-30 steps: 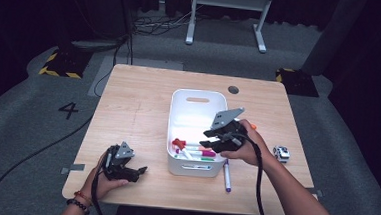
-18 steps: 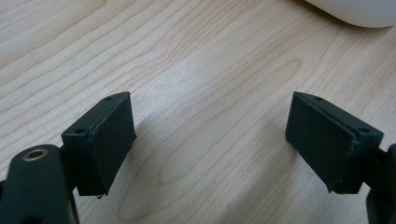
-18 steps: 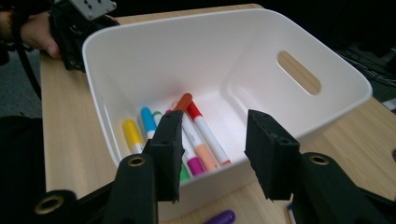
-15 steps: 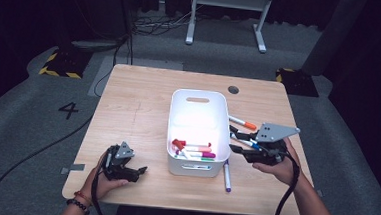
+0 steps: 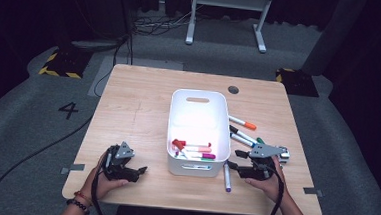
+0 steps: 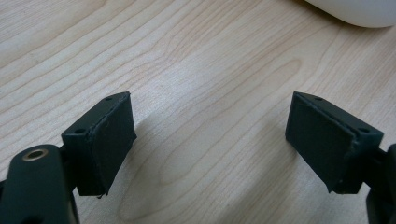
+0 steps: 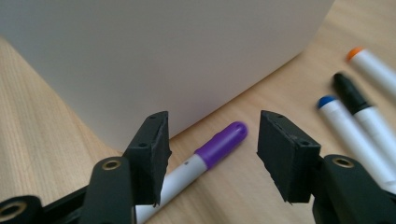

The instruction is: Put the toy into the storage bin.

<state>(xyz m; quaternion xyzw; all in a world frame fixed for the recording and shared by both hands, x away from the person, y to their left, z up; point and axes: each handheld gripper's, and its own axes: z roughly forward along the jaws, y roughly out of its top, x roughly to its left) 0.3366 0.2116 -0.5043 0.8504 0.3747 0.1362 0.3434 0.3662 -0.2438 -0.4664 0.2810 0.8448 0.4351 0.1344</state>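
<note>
The purple-capped marker [image 7: 212, 151] lies on the surface just right of the white bin [image 5: 197, 133], its long axis running near to far. The right hand-held gripper [image 7: 212, 154], far nearer than the spread, idle left hand-held gripper [image 5: 142, 170], straddles it; its jaws have just been opening, pads not yet pressing.

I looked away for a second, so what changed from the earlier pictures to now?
The right gripper swung from over the white plastic bin down to the table on its right; its jaws have just been opening and now straddle the purple-capped white marker without gripping it. The left gripper stayed put and open.
</note>
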